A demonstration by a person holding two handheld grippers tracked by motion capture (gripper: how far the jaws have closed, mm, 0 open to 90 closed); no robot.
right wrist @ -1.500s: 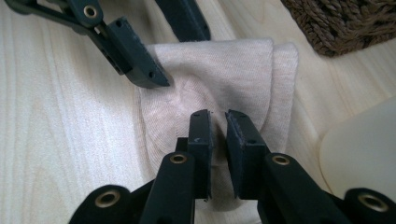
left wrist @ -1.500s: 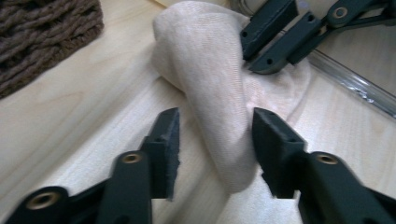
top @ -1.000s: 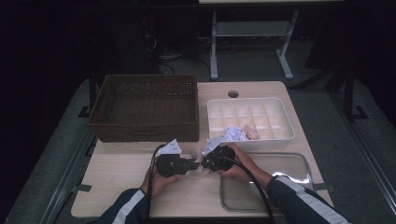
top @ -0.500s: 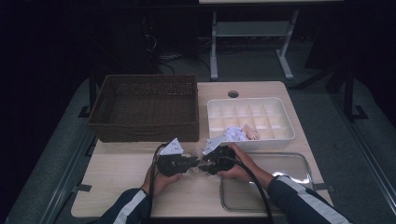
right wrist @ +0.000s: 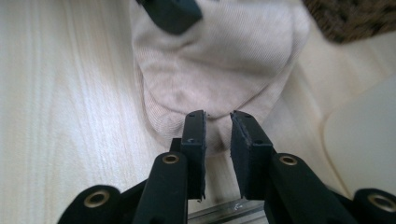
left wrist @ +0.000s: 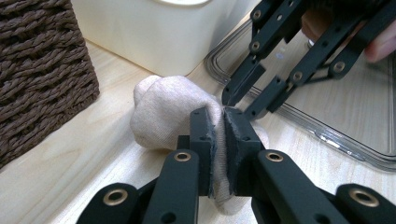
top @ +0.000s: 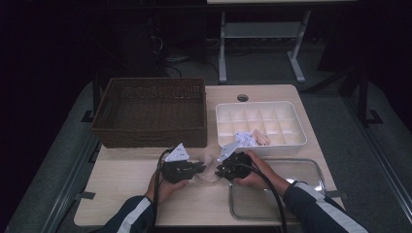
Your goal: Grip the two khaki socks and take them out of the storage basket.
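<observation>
Left gripper view shows my left gripper (left wrist: 218, 140) pinching the beige sock (left wrist: 173, 112) on the table (left wrist: 70, 158) between basket (left wrist: 37, 70) and tray (left wrist: 336, 126), while my right gripper (right wrist: 218, 135), jaws just closing, must bite its edge next.

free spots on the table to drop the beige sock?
Bare tabletop left of the left gripper, in front of the wicker basket. The clear tray at right looks empty. Crowded: the centre, where both grippers meet at the sock, and the white divided box's front cells.
</observation>
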